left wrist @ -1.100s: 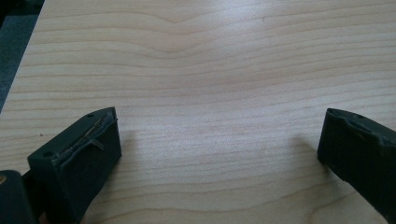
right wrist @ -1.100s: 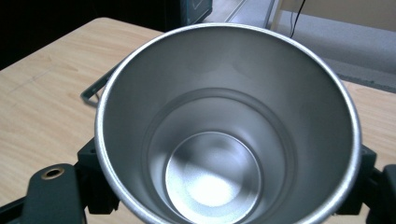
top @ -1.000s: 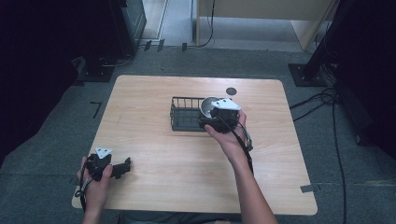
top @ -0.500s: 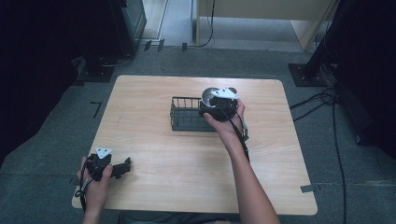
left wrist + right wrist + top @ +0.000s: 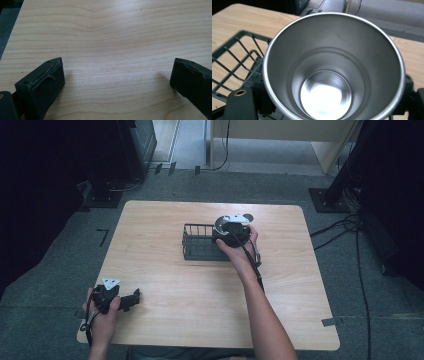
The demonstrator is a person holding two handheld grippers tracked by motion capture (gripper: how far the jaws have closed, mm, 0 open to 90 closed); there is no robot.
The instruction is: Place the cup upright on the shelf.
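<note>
We see the right claw [image 5: 231, 226] gripping a steel cup [image 5: 334, 67], its jaws clamped on the cup's sides at the bottom corners of the right gripper view. The cup is upright, its mouth open toward that camera, so we look straight down onto its bright bottom and its plain, bare inner wall. Taking the black wire basket [image 5: 199, 242] as our landmark, the cup sits at the basket's right end, over its rim; from the high view we cannot tell whether it rests on anything, since the claw and the person's right hand [image 5: 240, 250] cover it. In the right gripper view the wire bars of the basket [image 5: 234, 60] run along the cup's left side, close against it.

The left claw [image 5: 125, 300] lies well apart from the basket, toward the near left corner of the bench [image 5: 165, 220], held low by the left hand [image 5: 102, 312]. Its jaws stand wide apart, and between them we see nothing but the pale wood grain of the bench [image 5: 112, 50].

The basket itself stands on the bench a little beyond the middle.
</note>
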